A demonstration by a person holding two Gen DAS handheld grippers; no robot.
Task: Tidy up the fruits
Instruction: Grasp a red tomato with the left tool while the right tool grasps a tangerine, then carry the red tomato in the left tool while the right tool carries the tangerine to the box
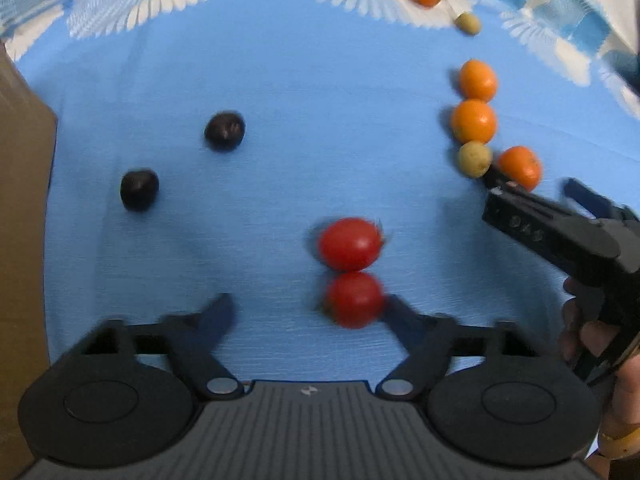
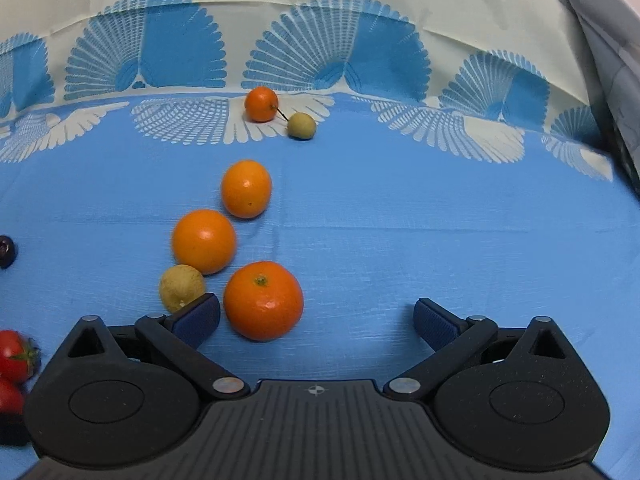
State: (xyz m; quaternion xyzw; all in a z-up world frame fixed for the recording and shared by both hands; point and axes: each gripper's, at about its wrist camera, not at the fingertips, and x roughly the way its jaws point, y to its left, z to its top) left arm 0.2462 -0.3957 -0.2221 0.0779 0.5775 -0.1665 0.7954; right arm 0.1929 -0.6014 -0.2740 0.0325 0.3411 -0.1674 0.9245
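Blue cloth (image 2: 400,240) covers the tabletop. Left hand-held gripper (image 1: 308,308) stands partly open, its right finger against the nearer tomato (image 1: 354,300), the other pad clear of it. Right hand-held gripper (image 2: 316,316) spreads wide around the nearest orange (image 2: 262,300), not pressing it; a yellowish fruit (image 2: 180,286) lies just beside that orange.

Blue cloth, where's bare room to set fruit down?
Free: the wide stretch right of the orange column, and the middle between the dark fruits and the oranges. Crowded: around the nearest orange and yellow fruit, and at the two touching tomatoes.
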